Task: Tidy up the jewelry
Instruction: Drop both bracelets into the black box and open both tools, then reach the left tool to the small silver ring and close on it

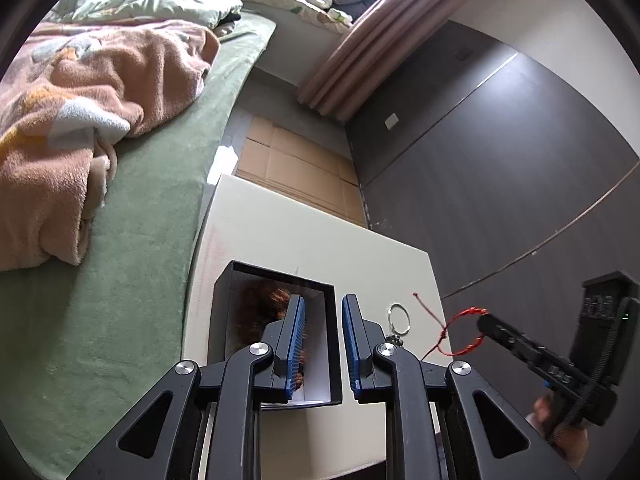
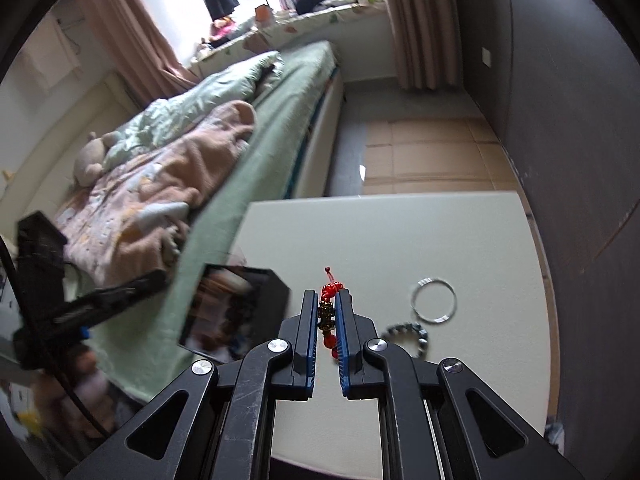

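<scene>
A black box [image 1: 276, 344] with white lining stands open on the cream table [image 1: 320, 236], with brown beaded jewelry [image 1: 264, 308] inside. My left gripper [image 1: 322, 304] is open just over the box's right wall; its left finger hangs over the inside. My right gripper [image 2: 328, 298] is shut on a red string bracelet [image 2: 330, 292] with a dark bead, held above the table. That bracelet shows as a red loop [image 1: 460, 332] in the left wrist view, right of the box. A silver ring bangle [image 2: 434, 300] and a dark beaded bracelet [image 2: 412, 334] lie on the table.
A bed with a green sheet [image 1: 152, 216] and a pink blanket [image 1: 80, 120] borders the table's left side. A dark wall [image 1: 500, 184] runs along the right. Flattened cardboard [image 1: 296, 168] lies on the floor beyond the table. The box appears blurred in the right wrist view [image 2: 236, 312].
</scene>
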`<action>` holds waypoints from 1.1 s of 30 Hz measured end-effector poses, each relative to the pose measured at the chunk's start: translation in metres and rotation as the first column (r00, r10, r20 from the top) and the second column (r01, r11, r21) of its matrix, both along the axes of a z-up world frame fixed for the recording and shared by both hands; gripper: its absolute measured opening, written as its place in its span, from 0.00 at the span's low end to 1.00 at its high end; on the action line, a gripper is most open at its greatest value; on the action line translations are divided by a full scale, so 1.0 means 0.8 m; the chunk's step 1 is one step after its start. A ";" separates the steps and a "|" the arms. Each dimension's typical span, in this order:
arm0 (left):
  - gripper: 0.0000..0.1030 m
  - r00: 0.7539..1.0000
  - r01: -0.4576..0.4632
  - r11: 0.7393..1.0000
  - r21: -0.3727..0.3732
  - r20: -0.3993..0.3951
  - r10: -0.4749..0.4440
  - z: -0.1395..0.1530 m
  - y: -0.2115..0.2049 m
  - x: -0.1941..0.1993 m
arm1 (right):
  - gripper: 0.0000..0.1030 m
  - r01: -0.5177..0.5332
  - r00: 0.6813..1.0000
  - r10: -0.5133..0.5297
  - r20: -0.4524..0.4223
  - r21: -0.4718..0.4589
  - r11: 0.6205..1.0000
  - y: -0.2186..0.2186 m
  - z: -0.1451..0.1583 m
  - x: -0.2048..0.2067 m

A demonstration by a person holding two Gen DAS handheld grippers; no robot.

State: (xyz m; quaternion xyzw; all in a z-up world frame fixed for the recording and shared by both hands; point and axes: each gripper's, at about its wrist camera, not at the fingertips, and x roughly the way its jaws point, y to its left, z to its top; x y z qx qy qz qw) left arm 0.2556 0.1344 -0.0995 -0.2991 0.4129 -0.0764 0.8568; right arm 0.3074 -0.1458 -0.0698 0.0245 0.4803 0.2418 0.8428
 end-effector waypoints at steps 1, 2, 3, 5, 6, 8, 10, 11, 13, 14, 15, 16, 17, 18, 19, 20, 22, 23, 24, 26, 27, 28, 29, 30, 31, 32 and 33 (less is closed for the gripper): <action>0.21 1.000 -0.002 1.000 -0.004 -0.011 0.002 -0.003 0.001 0.002 | 0.10 -0.005 1.000 0.005 0.005 0.005 1.000 0.005 0.003 -0.001; 0.21 1.000 -0.005 1.000 -0.007 -0.021 0.004 -0.006 0.003 0.002 | 0.10 -0.013 1.000 0.013 0.014 0.013 1.000 0.011 0.009 -0.003; 0.21 1.000 -0.007 1.000 -0.007 -0.022 0.007 -0.007 0.005 0.001 | 0.10 -0.021 1.000 0.021 0.019 0.021 1.000 0.016 0.012 -0.004; 0.21 1.000 -0.015 1.000 0.002 -0.020 0.015 -0.008 0.009 -0.003 | 0.10 -0.041 0.999 0.040 0.023 0.047 0.998 0.029 0.020 -0.007; 0.21 1.000 -0.019 1.000 0.004 -0.020 0.019 -0.009 0.012 -0.005 | 0.10 -0.052 0.998 0.050 0.023 0.059 0.997 0.035 0.021 -0.007; 0.21 0.999 -0.029 1.000 0.001 -0.020 0.029 -0.010 0.018 -0.010 | 0.10 -0.073 0.997 0.072 0.021 0.080 0.994 0.050 0.022 -0.008; 0.23 0.999 -0.040 0.999 0.000 -0.019 0.040 -0.009 0.025 -0.015 | 0.10 -0.087 0.996 0.086 0.018 0.086 0.992 0.065 0.020 -0.007; 0.29 0.999 -0.048 0.999 -0.003 -0.019 0.048 -0.009 0.030 -0.018 | 0.10 -0.091 0.996 0.090 0.016 0.089 0.992 0.073 0.017 -0.007; 0.51 0.998 -0.064 0.998 -0.014 -0.012 0.064 -0.008 0.038 -0.023 | 0.10 -0.099 0.995 0.100 0.002 0.100 0.990 0.087 0.011 -0.005; 0.65 0.997 -0.078 0.997 -0.021 0.000 0.078 -0.007 0.043 -0.027 | 0.10 -0.102 0.995 0.104 -0.007 0.107 0.989 0.094 0.006 -0.004; 0.73 0.996 -0.091 0.996 -0.023 0.011 0.091 -0.005 0.048 -0.031 | 0.10 -0.105 0.994 0.107 -0.013 0.111 0.988 0.098 0.002 -0.003; 0.75 0.995 -0.101 0.995 -0.024 0.019 0.102 -0.004 0.054 -0.034 | 0.10 -0.108 0.994 0.111 -0.022 0.117 0.987 0.106 -0.003 -0.003; 0.78 0.994 -0.107 0.994 -0.026 0.021 0.107 -0.003 0.058 -0.037 | 0.10 -0.110 0.993 0.114 -0.027 0.121 0.987 0.110 -0.006 -0.002; 0.78 0.994 -0.111 0.993 -0.028 0.019 0.112 -0.003 0.061 -0.038 | 0.10 -0.114 0.992 0.119 -0.036 0.128 0.985 0.117 -0.010 -0.001; 0.78 0.993 -0.113 0.993 -0.030 0.018 0.114 -0.003 0.064 -0.040 | 0.10 -0.116 0.991 0.123 -0.043 0.134 0.984 0.120 -0.013 0.000; 0.78 0.993 -0.117 0.993 -0.033 0.020 0.117 -0.004 0.069 -0.042 | 0.10 -0.118 0.991 0.127 -0.052 0.142 0.983 0.126 -0.017 0.001; 0.78 0.991 -0.128 0.991 -0.025 0.023 0.128 -0.005 0.074 -0.046 | 0.10 -0.124 0.989 0.136 -0.061 0.168 0.978 0.136 -0.022 0.001; 0.78 0.991 -0.133 0.991 -0.022 0.023 0.134 -0.004 0.078 -0.048 | 0.10 -0.126 0.988 0.140 -0.065 0.184 0.975 0.139 -0.024 0.002; 0.78 0.990 -0.136 0.990 -0.022 0.023 0.137 -0.003 0.081 -0.050 | 0.10 -0.128 0.987 0.143 -0.066 0.192 0.973 0.141 -0.024 0.001; 0.78 0.989 -0.143 0.989 -0.021 0.019 0.144 -0.004 0.086 -0.051 | 0.22 -0.144 0.983 0.163 -0.083 0.200 0.969 0.149 -0.029 0.002; 0.78 0.989 -0.144 0.989 -0.020 0.020 0.145 -0.004 0.087 -0.052 | 0.33 -0.154 0.977 0.180 -0.111 0.210 0.966 0.152 -0.033 0.004; 0.78 0.989 -0.144 0.989 -0.017 0.022 0.144 -0.004 0.087 -0.053 | 0.57 -0.154 0.975 0.183 -0.123 0.217 0.964 0.153 -0.036 0.005; 0.78 0.990 -0.142 0.990 -0.014 0.025 0.142 -0.003 0.087 -0.053 | 0.72 -0.142 0.978 0.171 -0.121 0.217 0.966 0.149 -0.037 0.005; 0.78 0.990 -0.138 0.990 -0.013 0.028 0.139 -0.003 0.086 -0.052 | 0.73 -0.130 0.982 0.156 -0.109 0.212 0.969 0.144 -0.035 0.004; 0.78 0.990 -0.135 0.991 -0.013 0.032 0.136 -0.002 0.085 -0.052 | 0.73 -0.121 0.984 0.145 -0.102 0.209 0.970 0.137 -0.033 0.003; 0.79 0.990 -0.135 0.991 -0.014 0.036 0.136 -0.001 0.083 -0.052 | 0.73 -0.114 0.985 0.138 -0.105 0.213 0.970 0.129 -0.032 0.002; 0.79 0.990 -0.133 0.991 -0.017 0.039 0.134 0.000 0.081 -0.052 | 0.73 -0.106 0.985 0.132 -0.107 0.215 0.971 0.123 -0.031 0.003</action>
